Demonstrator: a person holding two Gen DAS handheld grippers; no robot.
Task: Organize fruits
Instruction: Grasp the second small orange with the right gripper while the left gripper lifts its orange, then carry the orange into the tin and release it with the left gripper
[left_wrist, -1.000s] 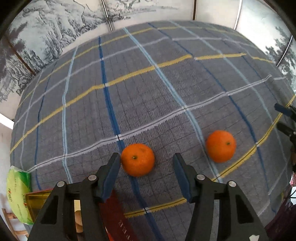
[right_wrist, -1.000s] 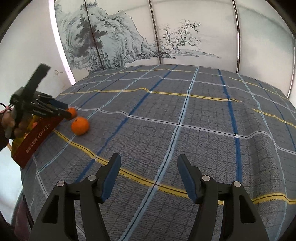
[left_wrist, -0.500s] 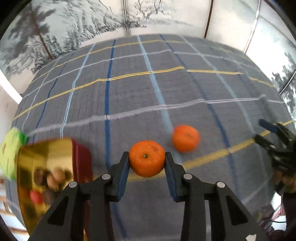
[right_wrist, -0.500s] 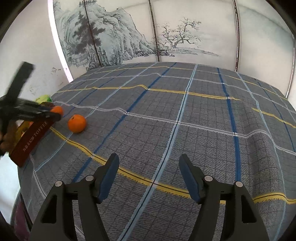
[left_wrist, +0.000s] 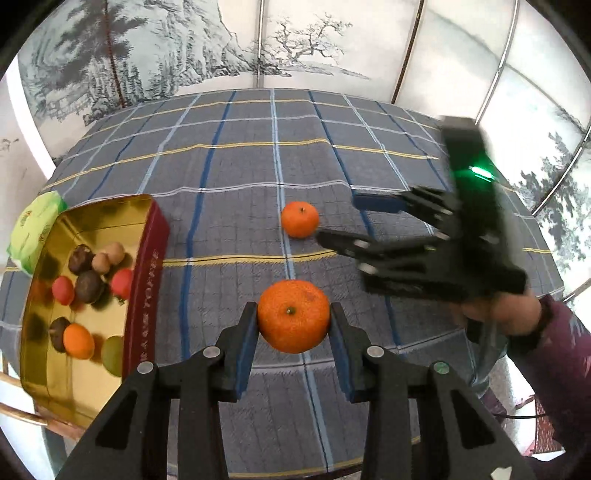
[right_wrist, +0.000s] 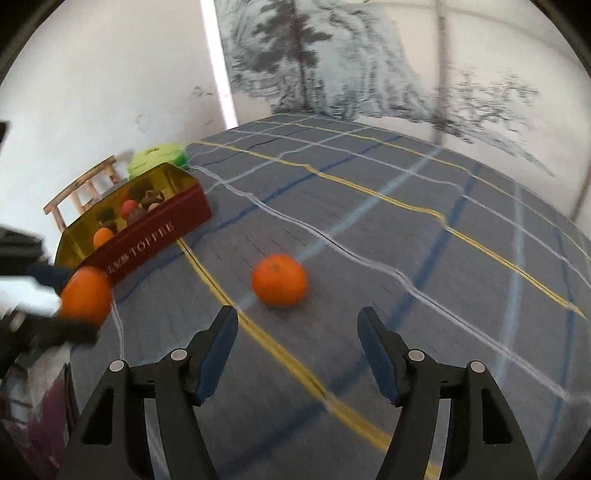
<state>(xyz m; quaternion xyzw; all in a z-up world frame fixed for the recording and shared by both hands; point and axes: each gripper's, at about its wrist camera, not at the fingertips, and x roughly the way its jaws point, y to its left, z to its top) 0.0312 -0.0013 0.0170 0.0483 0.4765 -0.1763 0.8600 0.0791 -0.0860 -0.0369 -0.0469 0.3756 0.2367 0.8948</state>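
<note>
two round orange mandarins out on the cloth side, two grippers, one tin.

left gripper (left_wrist: 293, 325) is clenched on the first round orange mandarin (left_wrist: 293, 315), held off the grey plaid tablecloth (left_wrist: 240, 166), where half a second ago it was lower. second round orange mandarin (right_wrist: 279, 279) lies on the cloth just ahead of the released right gripper (right_wrist: 297, 334), which has swung toward it. only the left view looks down into the gold-lined red rectangular tin (left_wrist: 146, 273): one small orange fruit, others red, brown, green.

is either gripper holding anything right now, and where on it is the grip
The left gripper holds a round orange mandarin, pads on its opposite sides, stem facing the camera. The right gripper is open and holds nothing.
</note>
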